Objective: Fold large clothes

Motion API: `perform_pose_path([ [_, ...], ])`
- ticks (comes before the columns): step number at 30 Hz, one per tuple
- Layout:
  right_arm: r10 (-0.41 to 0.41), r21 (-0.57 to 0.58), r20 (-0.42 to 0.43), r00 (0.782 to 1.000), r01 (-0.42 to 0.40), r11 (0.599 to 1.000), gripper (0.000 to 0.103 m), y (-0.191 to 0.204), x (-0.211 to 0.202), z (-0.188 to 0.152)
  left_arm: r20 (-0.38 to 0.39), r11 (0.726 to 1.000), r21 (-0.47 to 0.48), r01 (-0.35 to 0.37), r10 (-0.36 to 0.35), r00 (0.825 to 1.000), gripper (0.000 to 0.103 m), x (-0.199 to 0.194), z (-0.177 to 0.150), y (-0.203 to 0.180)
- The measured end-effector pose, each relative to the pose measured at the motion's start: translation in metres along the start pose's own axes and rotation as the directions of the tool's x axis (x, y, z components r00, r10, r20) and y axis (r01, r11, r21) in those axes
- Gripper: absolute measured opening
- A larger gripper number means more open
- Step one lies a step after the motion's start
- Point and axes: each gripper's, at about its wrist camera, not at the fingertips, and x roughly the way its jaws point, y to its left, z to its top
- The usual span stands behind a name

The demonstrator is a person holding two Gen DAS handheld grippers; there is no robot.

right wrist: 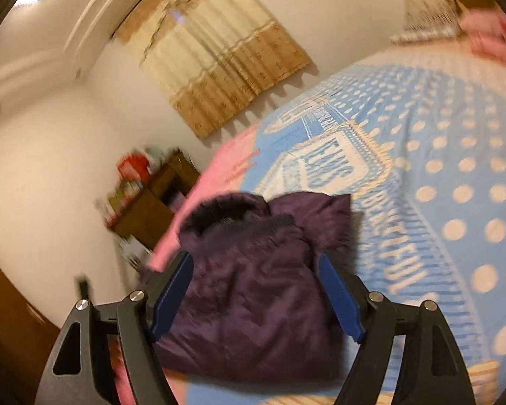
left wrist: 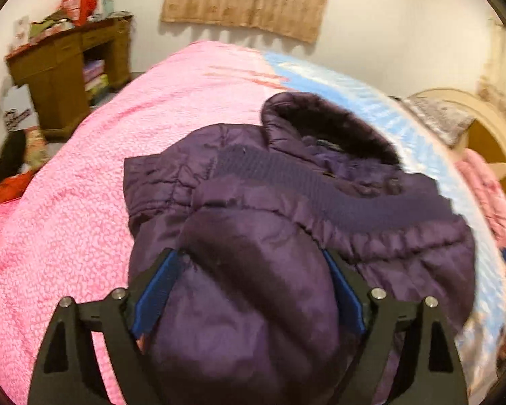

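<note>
A dark purple hooded puffer jacket is being shown lying on the bed, partly folded into a compact bundle, straddling the seam where the pink fleece blanket is meeting the blue polka-dot bedspread. In the left wrist view the left hand-held gripper is being held right over the near end of the jacket, its blue-padded fingers standing wide apart on either side of a bulging fold of fabric; whether the pads are pressing on that fabric is hard to tell, and the fold is judged to be lying loose between them rather than being clamped. In the right wrist view the right hand-held gripper is being held a little farther off, its jaws likewise spread wide with nothing being pinched, the jacket being seen beyond and between its fingers. The jacket's long axis is being read as running away from both grippers, from the near hem toward the fur-trimmed hood at the far end, close to the bedspread side. The left hand is being judged the nearer of the two, so any coming grasp or smoothing of the near edge is being favoured from that side. Both views are being blurred by motion, so finer creases are not being resolved.
</note>
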Motion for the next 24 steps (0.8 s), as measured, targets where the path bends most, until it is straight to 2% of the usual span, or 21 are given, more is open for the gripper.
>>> perform_pose_path([
  [3,-0.034,-0.079,-0.047,0.998,0.03,0.996,0.078,-0.002,0.005,-0.01,0.072,0.998,0.042,0.054,-0.057,0.996,0.09,-0.035,-0.011,0.011],
  [6,-0.017,-0.088,-0.072,0.997,0.011,0.996,0.078,-0.002,0.021,-0.006,0.17,0.999,0.032,0.032,-0.037,0.985,0.102,-0.055,-0.006,0.033],
  [8,-0.027,-0.099,-0.09,0.996,0.018,0.995,0.078,0.003,0.038,0.0,0.187,1.0,0.017,0.015,-0.017,0.982,0.102,-0.053,0.005,0.038],
  [11,-0.003,-0.126,-0.148,0.989,-0.016,0.992,0.079,0.015,0.072,0.01,0.124,0.999,0.04,0.023,-0.028,0.992,0.102,-0.02,0.025,0.036],
  [13,-0.036,-0.135,-0.188,0.981,0.01,0.991,0.079,0.014,0.099,0.017,0.071,0.996,0.085,0.009,-0.015,0.997,0.102,0.001,0.026,0.026],
  [16,-0.089,-0.157,-0.227,0.97,0.054,0.986,0.079,0.005,0.127,0.019,0.008,0.992,0.105,0.071,-0.072,0.997,0.102,0.016,0.018,0.018],
  [18,-0.046,-0.109,-0.285,0.957,0.015,0.994,0.079,-0.008,0.146,0.013,-0.032,0.991,0.085,0.101,-0.099,0.995,0.102,0.029,0.013,0.015],
  [20,-0.027,-0.094,-0.301,0.953,-0.001,0.996,0.079,-0.013,0.154,0.008,-0.033,0.991,0.068,0.118,-0.116,0.993,0.097,0.036,0.007,0.013],
  [21,-0.019,-0.084,-0.303,0.953,-0.007,0.996,0.079,-0.016,0.157,0.006,-0.026,0.988,0.064,0.141,-0.139,0.99,0.083,0.034,0.003,0.012],
  [23,-0.006,-0.062,-0.303,0.953,-0.014,0.998,0.076,-0.019,0.158,0.004,-0.008,0.99,0.079,0.118,-0.118,0.993,0.075,0.03,-0.002,0.006],
  [24,-0.018,-0.069,-0.296,0.955,-0.003,0.998,0.073,-0.018,0.157,0.003,0.011,0.991,0.088,0.103,-0.105,0.994,0.067,0.026,-0.004,0.004],
])
